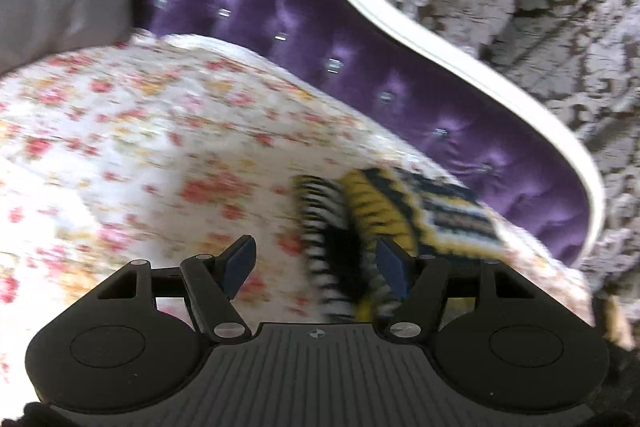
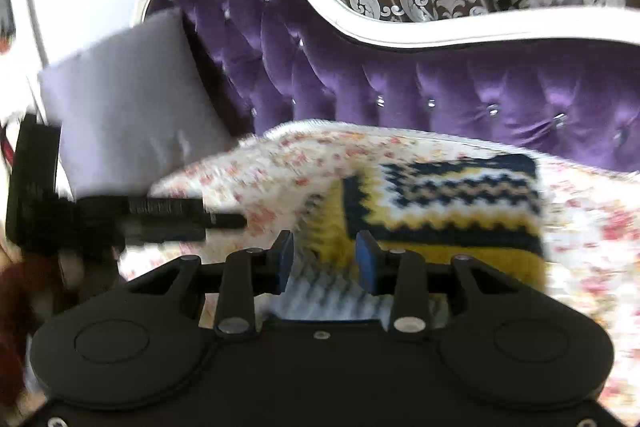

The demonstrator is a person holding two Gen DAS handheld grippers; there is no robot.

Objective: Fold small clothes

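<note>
Purple tufted sofa (image 2: 460, 87) holds a floral quilt (image 1: 140, 131). On the quilt lies a knitted zigzag garment (image 2: 448, 195), yellow, navy and white, apparently folded once. Left gripper (image 1: 318, 263) is wide and empty. Right gripper (image 2: 325, 259) hangs half open over the garment's near edge, pads not pressing. Likely next: regrasp an edge for another fold.

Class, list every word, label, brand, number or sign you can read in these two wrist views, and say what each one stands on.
None: no readable words or numbers in either view.
Left gripper: its base bears a small round cross mark, not text.
Knitted garment: zigzag pattern only.
Floral cover, purple headboard: no lettering.
</note>
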